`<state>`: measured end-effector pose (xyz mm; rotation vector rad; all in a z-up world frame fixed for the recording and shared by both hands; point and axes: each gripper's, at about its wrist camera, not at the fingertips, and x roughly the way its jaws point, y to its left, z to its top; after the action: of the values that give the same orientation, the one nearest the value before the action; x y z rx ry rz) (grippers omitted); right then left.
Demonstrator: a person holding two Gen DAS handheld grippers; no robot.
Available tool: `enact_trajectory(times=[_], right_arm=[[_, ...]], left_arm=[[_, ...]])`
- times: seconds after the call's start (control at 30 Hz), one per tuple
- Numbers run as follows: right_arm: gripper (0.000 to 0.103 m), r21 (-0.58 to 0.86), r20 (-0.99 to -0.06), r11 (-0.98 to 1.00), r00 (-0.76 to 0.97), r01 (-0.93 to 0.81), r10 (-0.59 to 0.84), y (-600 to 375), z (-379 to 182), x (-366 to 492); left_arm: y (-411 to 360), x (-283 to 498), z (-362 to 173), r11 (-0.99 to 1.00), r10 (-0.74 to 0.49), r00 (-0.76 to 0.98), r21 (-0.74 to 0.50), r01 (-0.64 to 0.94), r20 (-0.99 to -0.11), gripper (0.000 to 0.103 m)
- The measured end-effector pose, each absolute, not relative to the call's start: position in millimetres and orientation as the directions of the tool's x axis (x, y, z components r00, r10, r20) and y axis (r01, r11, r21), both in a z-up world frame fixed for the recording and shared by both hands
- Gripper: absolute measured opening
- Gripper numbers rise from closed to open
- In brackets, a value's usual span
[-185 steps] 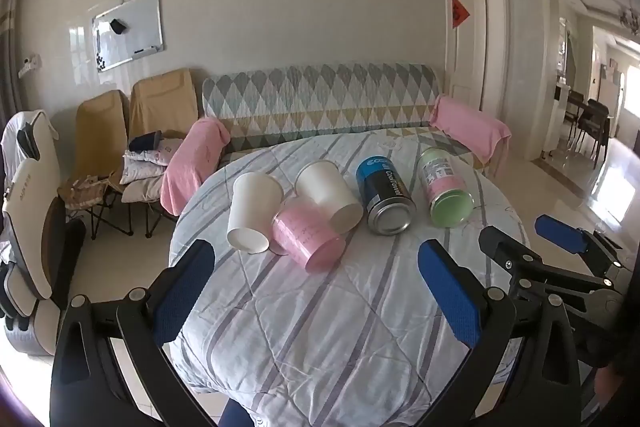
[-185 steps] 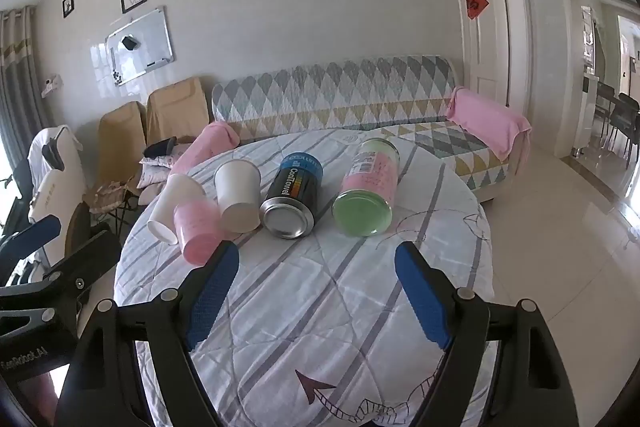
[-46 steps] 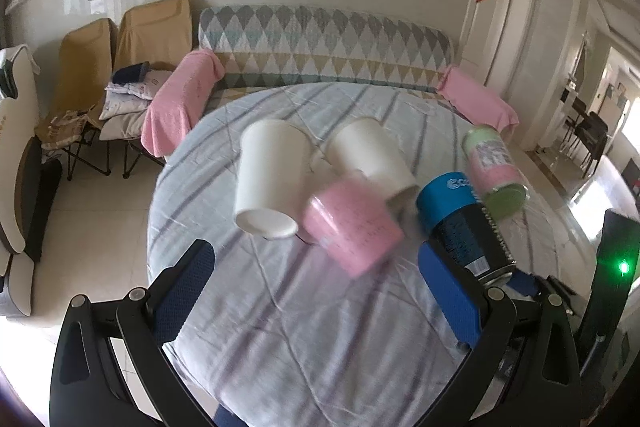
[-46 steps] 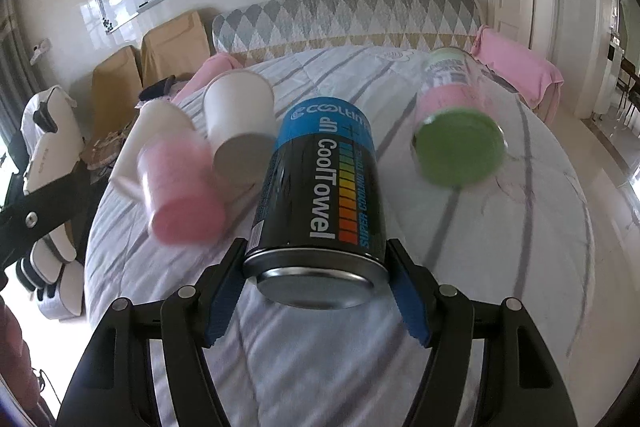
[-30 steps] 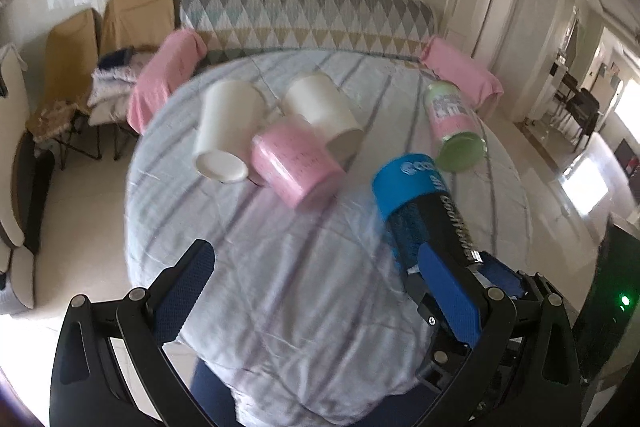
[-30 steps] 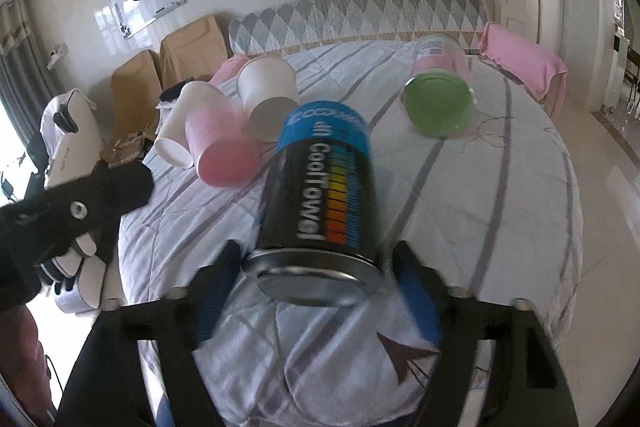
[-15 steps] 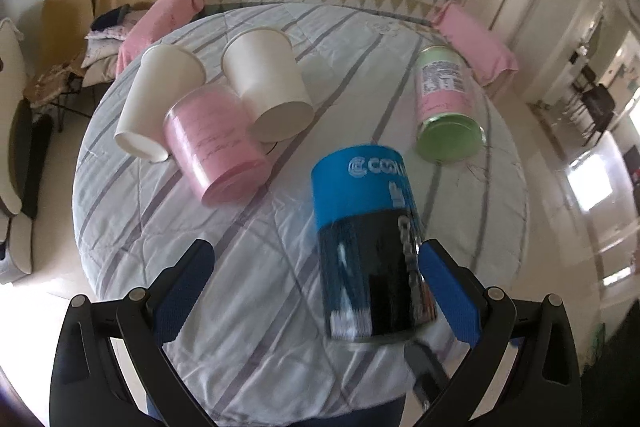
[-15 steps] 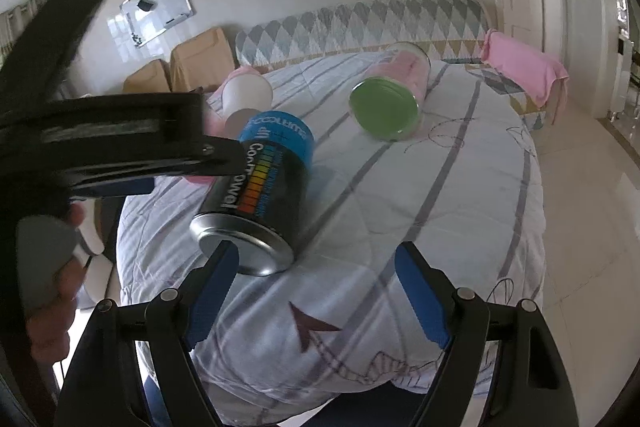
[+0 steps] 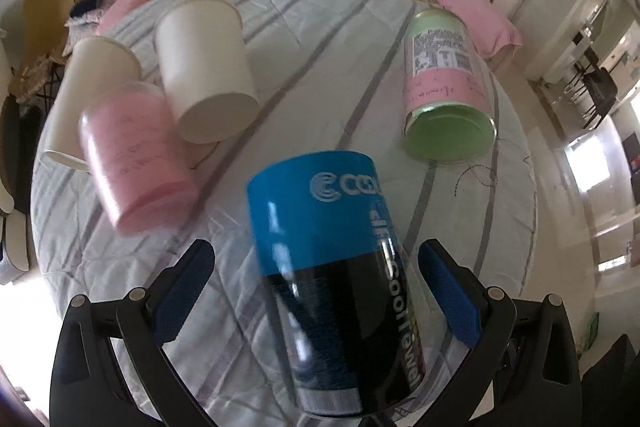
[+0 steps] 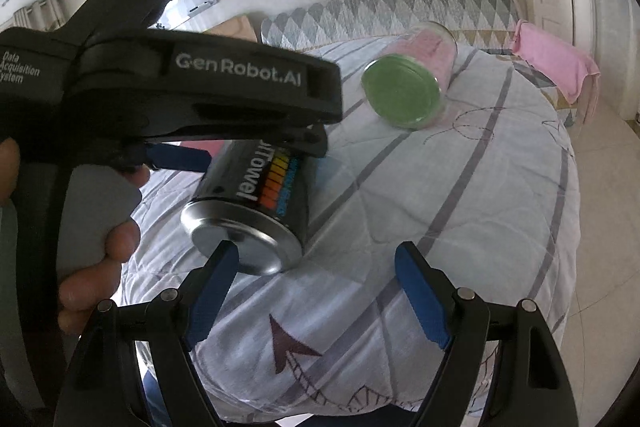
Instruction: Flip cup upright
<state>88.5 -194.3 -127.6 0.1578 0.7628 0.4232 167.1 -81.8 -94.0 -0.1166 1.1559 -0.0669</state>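
Observation:
A blue and black "CoolTowel" can (image 9: 340, 283) lies on its side on the quilt-covered round table (image 9: 320, 39), its metal end (image 10: 244, 243) facing me in the right wrist view. My left gripper (image 9: 316, 295) is open and straddles the can, its blue pads apart from the can's sides. In the right wrist view the left gripper's body (image 10: 180, 99) hangs over the can. My right gripper (image 10: 316, 291) is open and empty, just right of the can's metal end.
A pink cup (image 9: 132, 155) and two white paper cups (image 9: 204, 67) (image 9: 88, 91) lie on their sides at the left. A green and pink jar (image 9: 444, 83) lies on its side at the right, also in the right wrist view (image 10: 408, 83). A sofa stands behind the table.
My right gripper carried the can toward the table's front, let it go and drew back right. My left gripper moved in over the can and now straddles it.

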Motion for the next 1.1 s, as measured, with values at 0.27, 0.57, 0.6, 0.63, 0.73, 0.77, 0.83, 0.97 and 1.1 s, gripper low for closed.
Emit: enact_trajectory(times=[0.27,0.57,0.6,0.63,0.73,0.77,0.83,0.97,1.1], right_arm=[[0.082,0.294,-0.633,0.898,0.638,-0.326,0.439,-200,-131,96],[0.083,0.310,-0.636,0.899,0.636,-0.309,0.438,-202,-132,97],[0.083,0.308,-0.639,0.901,0.636,-0.305,0.433,-202,-131,100],[0.083,0.304,-0.642,0.904,0.636,-0.301,0.428,-201,-131,102],[0.083,0.294,-0.655,0.912,0.635,-0.287,0.410,-197,-131,106],[0.083,0.293,-0.655,0.913,0.636,-0.284,0.408,-197,-130,107],[0.083,0.294,-0.659,0.914,0.633,-0.278,0.405,-198,-129,109],[0.083,0.298,-0.662,0.916,0.633,-0.269,0.401,-203,-129,109],[0.083,0.294,-0.664,0.920,0.637,-0.260,0.392,-208,-125,108]], left_arm=[[-86,169,-87,0.993,-0.115,0.443,-0.108,0.041,-0.889,0.074],[-88,147,-59,0.994,-0.101,0.588,-0.061,0.086,-0.803,0.073],[-88,144,-55,0.995,-0.097,0.608,-0.053,0.090,-0.788,0.073],[-87,143,-52,0.994,-0.097,0.622,-0.050,0.093,-0.777,0.073],[-84,137,-44,0.995,-0.089,0.662,-0.036,0.092,-0.745,0.073],[-82,135,-41,0.996,-0.078,0.678,-0.024,0.088,-0.731,0.073],[-79,132,-38,0.996,-0.067,0.696,-0.013,0.083,-0.715,0.073],[-71,133,-38,0.997,-0.072,0.697,-0.031,0.071,-0.713,0.072],[-70,134,-40,0.998,-0.061,0.707,-0.021,0.065,-0.705,0.071]])
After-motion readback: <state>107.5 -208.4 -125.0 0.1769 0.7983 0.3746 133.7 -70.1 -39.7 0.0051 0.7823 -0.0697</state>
